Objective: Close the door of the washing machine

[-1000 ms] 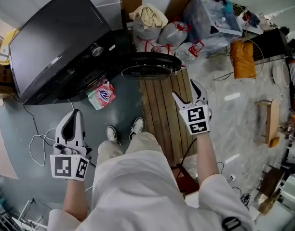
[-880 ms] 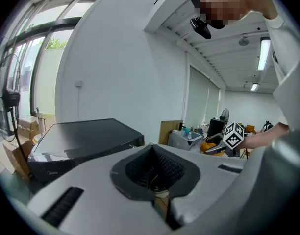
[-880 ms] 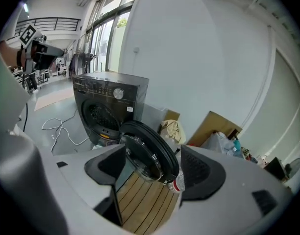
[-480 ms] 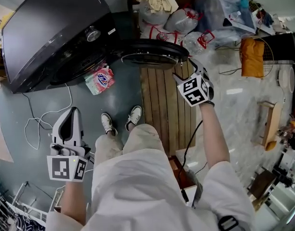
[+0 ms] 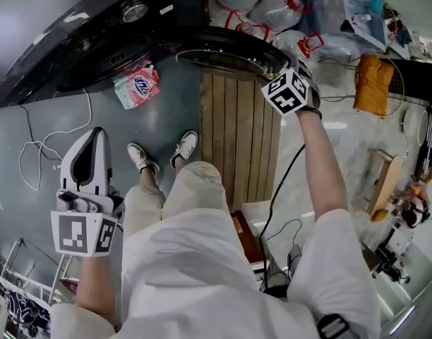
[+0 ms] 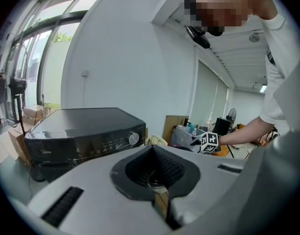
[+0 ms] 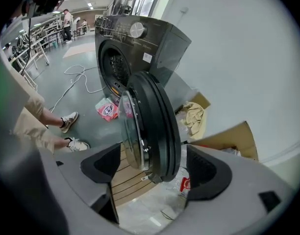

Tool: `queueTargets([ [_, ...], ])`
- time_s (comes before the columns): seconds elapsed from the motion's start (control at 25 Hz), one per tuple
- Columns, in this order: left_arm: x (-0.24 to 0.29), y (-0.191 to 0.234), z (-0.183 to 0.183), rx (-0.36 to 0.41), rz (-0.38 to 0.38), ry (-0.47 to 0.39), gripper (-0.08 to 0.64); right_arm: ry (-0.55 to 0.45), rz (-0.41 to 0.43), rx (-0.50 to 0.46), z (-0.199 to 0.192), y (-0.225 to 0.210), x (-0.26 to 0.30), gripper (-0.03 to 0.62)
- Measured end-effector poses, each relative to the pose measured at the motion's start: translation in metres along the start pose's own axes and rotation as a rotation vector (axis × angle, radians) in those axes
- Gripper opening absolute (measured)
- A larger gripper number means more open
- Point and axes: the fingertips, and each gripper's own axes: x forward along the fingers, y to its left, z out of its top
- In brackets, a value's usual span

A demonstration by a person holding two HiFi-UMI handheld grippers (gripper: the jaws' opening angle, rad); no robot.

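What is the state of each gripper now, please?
Left gripper: closed, empty.
Right gripper: open; its jaws have just been opening, with the door edge between them, not gripped.

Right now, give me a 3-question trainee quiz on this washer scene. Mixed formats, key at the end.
1. True or false: the door of the washing machine is already shut.
2. What stands between the jaws of the right gripper? A) the door's edge B) a bottle C) nothing
3. Fill in: the pink detergent pack lies on the ____ in front of the machine.

Key
1. False: the door stands open.
2. A: the jaws have just been opening and straddle the door's edge, pads clear of it.
3. floor
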Motion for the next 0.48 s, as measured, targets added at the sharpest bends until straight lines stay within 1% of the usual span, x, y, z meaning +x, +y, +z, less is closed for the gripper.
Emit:
queueTargets([
  [0.2,0.001,0.022,-0.027,-0.021,0.048,0.031,0.006,0.026,0.043,-0.051,0.003,-0.01,0.037,0.388],
  [0.36,0.007,0.038,-0.061,-0.071,0.077,0.061,0.006,0.038,0.065,-0.077,0.002,-0.012,0.058,0.391],
  [0.48,0.012,0.04,-0.079,-0.102,0.08,0.07,0.006,0.049,0.07,-0.093,0.001,-0.01,0.07,0.394],
])
